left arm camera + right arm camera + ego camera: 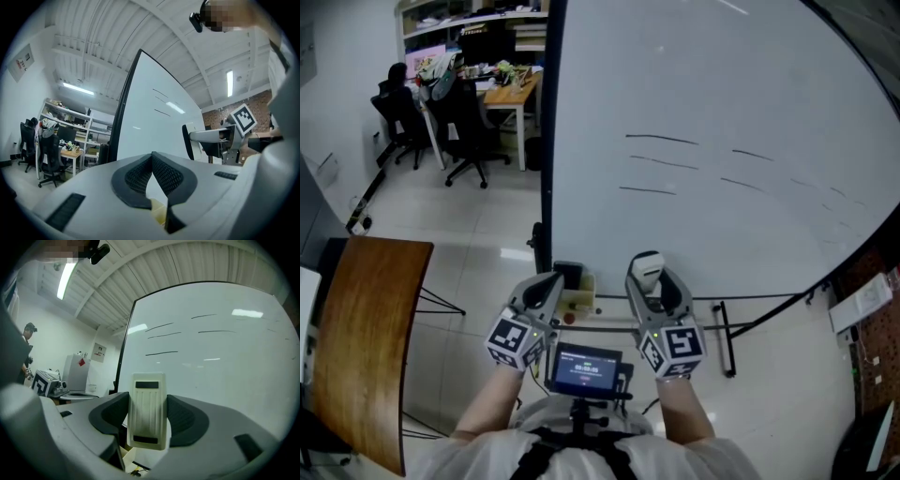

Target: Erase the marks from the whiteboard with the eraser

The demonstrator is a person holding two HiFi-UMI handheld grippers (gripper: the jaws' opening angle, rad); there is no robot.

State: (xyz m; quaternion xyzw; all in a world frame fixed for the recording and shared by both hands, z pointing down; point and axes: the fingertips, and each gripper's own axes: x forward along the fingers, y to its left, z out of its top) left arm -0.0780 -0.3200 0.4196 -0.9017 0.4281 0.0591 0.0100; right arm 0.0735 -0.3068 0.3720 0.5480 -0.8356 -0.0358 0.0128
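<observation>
The whiteboard stands ahead of me with several thin black marks across its middle. In the right gripper view the same whiteboard shows its marks above the jaws. My right gripper is shut on the white eraser, held upright below the board; the eraser also shows in the head view. My left gripper is shut with nothing in it, its pads meeting at the tips. It hangs beside the right gripper, near the board's left edge.
A black frame post runs down the board's left edge, with stand legs on the tiled floor. A wooden table is at lower left. Office chairs and a desk stand at the far left. A small box sits below the board.
</observation>
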